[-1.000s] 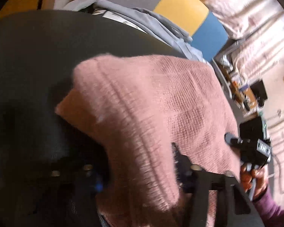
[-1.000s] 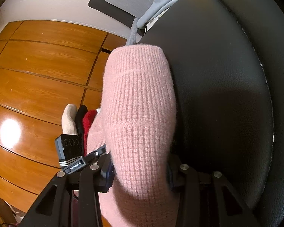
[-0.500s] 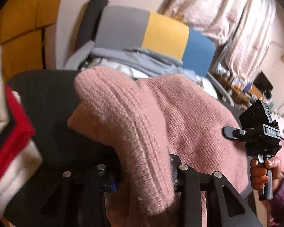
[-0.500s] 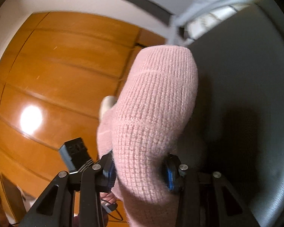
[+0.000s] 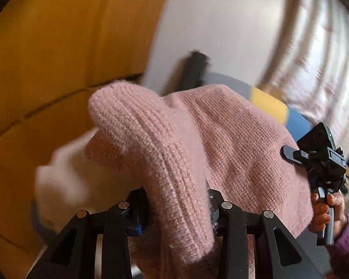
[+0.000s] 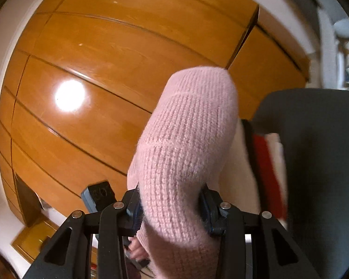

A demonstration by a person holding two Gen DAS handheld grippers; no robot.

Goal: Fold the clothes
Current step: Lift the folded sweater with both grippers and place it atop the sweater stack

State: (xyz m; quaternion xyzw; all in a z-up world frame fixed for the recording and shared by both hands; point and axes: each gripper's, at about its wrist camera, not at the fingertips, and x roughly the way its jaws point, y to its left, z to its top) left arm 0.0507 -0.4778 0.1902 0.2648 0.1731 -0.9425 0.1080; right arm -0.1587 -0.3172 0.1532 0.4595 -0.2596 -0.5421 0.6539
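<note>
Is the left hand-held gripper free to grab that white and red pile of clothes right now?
Probably not. The left hand-held gripper is already shut on the pink sweater, which fills its jaws, so the pile of clothes stays out of its grasp until it lets go.

The pink knit sweater (image 5: 232, 144) is held up in the air, a thick fuzzy fold bunched and clamped at each end, its ribbed cloth (image 6: 186, 139) drooping forward over the fingers that pinch it.
</note>
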